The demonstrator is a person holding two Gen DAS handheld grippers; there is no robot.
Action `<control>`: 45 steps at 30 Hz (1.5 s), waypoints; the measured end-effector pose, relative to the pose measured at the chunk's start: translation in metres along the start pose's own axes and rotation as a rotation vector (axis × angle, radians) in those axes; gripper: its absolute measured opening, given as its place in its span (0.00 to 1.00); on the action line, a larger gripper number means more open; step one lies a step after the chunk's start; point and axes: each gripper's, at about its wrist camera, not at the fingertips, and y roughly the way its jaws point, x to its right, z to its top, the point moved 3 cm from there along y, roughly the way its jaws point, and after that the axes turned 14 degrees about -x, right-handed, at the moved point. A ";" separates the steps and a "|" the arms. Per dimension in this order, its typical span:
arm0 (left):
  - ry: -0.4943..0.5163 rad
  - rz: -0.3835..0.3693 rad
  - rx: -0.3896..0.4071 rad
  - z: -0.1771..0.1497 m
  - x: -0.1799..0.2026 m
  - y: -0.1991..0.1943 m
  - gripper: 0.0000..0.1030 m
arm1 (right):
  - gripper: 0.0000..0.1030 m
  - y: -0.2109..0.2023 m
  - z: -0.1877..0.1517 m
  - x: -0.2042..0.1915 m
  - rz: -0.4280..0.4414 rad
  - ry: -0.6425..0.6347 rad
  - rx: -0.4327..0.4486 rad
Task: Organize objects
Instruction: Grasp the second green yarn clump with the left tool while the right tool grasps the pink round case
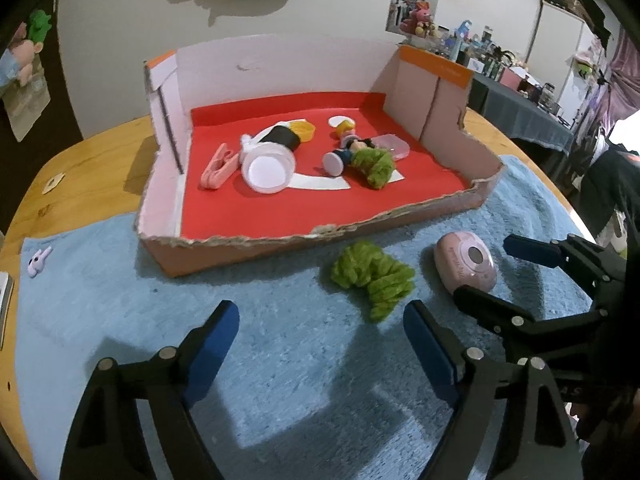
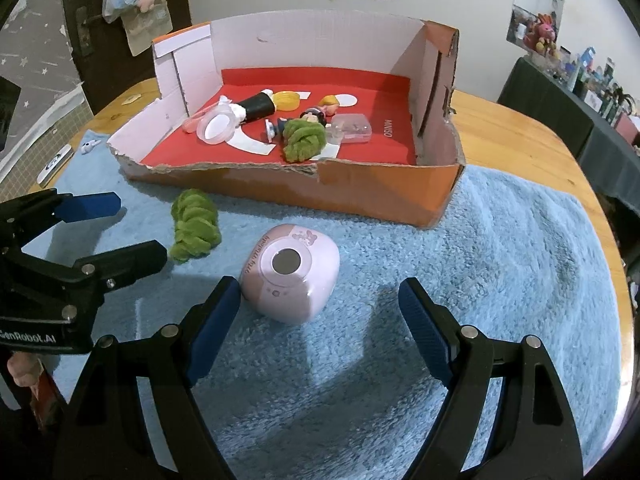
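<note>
1. The left gripper is wide open with nothing in it. It hangs low over the blue towel, near the green yarn, which lies on the towel in front of the box.
2. The right gripper is open too. The pink gadget sits on the towel between its fingers, much closer to the left finger. It may just touch it; I cannot tell. It is not squeezed.
3. The gadget is smooth, hard and round at the corners, with a shiny grey circle on top. If the fingers close off to one side, it could slip, spin or pop out.
4. The yarn is soft, fuzzy and lumpy. It may squash flat, so the left gripper could pinch only a few loops, or catch the towel as well.
5. The towel is thick and fluffy. A low finger could dig in and drag it, and that would shift both things.
6. The two grippers are near each other. They could bump if both reach in at once.
7. The box is torn cardboard with a rough front edge and a red floor. Toys, a white lid and more yarn already fill the middle, so a new thing could land on them and roll.
</note>
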 end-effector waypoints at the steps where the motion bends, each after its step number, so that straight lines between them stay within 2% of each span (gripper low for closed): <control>1: 0.005 -0.001 0.001 0.001 0.001 0.000 0.84 | 0.78 0.000 0.000 0.001 0.004 0.002 0.000; 7: 0.016 -0.001 -0.009 0.009 0.005 0.007 0.83 | 0.70 0.002 0.003 0.005 0.024 0.011 -0.002; 12: 0.026 -0.005 -0.023 0.013 0.007 0.014 0.78 | 0.68 0.004 0.006 0.009 0.038 0.016 -0.005; 27: 0.046 -0.026 -0.034 0.022 0.014 0.025 0.78 | 0.53 0.011 0.014 0.017 0.064 0.020 -0.014; 32: 0.043 -0.044 -0.030 0.025 0.015 0.026 0.73 | 0.53 0.011 0.016 0.020 0.082 0.027 -0.016; 36: 0.028 -0.053 -0.028 0.026 0.015 0.027 0.66 | 0.53 0.012 0.017 0.021 0.086 0.027 -0.017; 39: 0.040 -0.061 -0.025 0.026 0.020 0.025 0.54 | 0.53 0.011 0.017 0.021 0.090 0.030 -0.018; 43: 0.062 -0.049 -0.025 0.024 0.028 0.025 0.43 | 0.53 0.011 0.016 0.021 0.095 0.033 -0.018; 45: 0.062 -0.060 -0.026 0.023 0.028 0.023 0.42 | 0.53 0.010 0.016 0.020 0.097 0.034 -0.018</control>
